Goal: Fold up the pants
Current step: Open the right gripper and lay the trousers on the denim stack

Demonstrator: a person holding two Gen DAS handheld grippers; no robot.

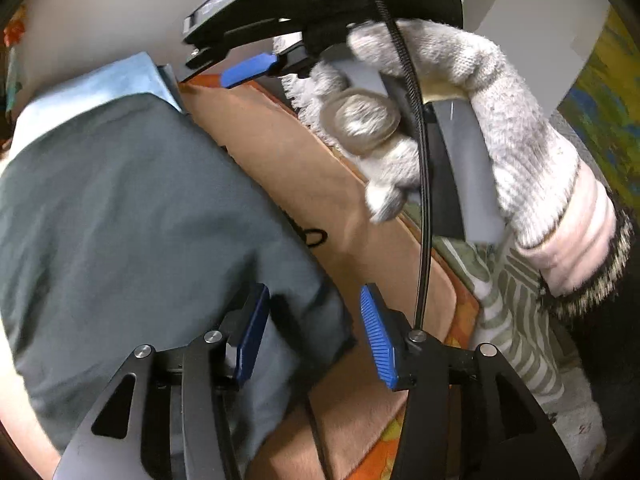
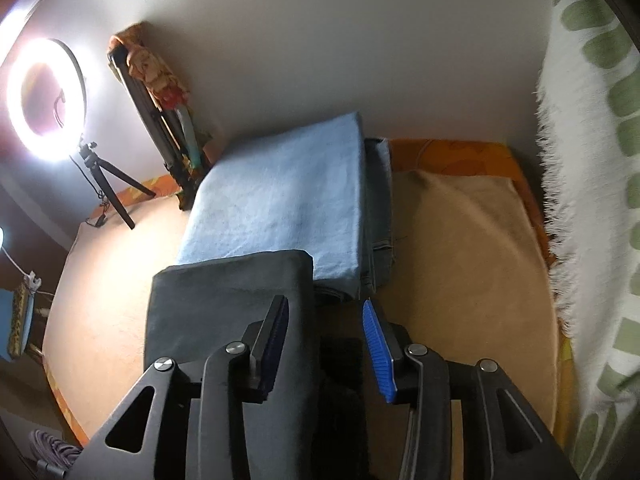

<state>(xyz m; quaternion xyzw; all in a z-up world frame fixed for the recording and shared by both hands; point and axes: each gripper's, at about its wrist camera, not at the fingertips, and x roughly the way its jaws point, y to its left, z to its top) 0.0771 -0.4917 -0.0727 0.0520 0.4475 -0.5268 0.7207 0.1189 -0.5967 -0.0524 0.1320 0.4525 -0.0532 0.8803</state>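
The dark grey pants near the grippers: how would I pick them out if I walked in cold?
Find the tan blanket covering the bed. On it lie folded clothes: a light blue piece toward the wall, and the dark grey pants overlapping its near edge. They are the darkest, slate-coloured fold, closest to the open right gripper.

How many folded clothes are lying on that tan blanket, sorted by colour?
Dark grey-green: 1, the folded pants nearest the camera.
Light blue: 1, the folded piece behind it.
Faded blue-grey denim: 1, the piece showing under the light blue one.
Total: 3 that I can tell apart; more could be hidden in the stack.
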